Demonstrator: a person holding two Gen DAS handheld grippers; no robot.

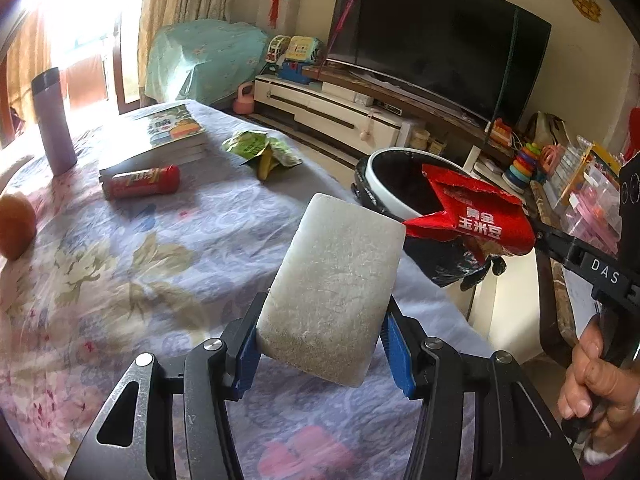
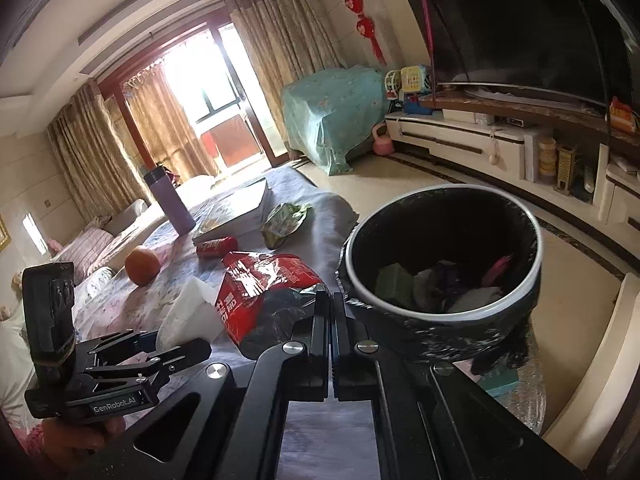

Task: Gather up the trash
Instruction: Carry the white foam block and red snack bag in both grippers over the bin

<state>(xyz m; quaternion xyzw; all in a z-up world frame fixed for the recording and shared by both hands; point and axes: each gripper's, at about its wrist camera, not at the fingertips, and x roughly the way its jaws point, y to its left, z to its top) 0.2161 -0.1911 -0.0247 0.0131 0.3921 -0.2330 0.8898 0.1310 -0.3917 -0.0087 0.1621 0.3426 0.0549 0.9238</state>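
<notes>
Your left gripper (image 1: 324,344) is black metal, with blue pads (image 1: 394,344) lining the inner faces of its fingers and round silver screws at the linkage joints. A triangular cut-out shows in its left arm. From the other side its body reads "GenRobot.AI" in white. Your right gripper (image 2: 332,312) is black too, silver screws at its pivots, and "DAS" is printed in white along its side. Your right hand (image 1: 596,384) shows bare skin, short pale nails and a white cuff.

Left gripper (image 1: 320,344) clamps a white sponge (image 1: 332,288) above the floral tablecloth (image 1: 120,272)
</notes>
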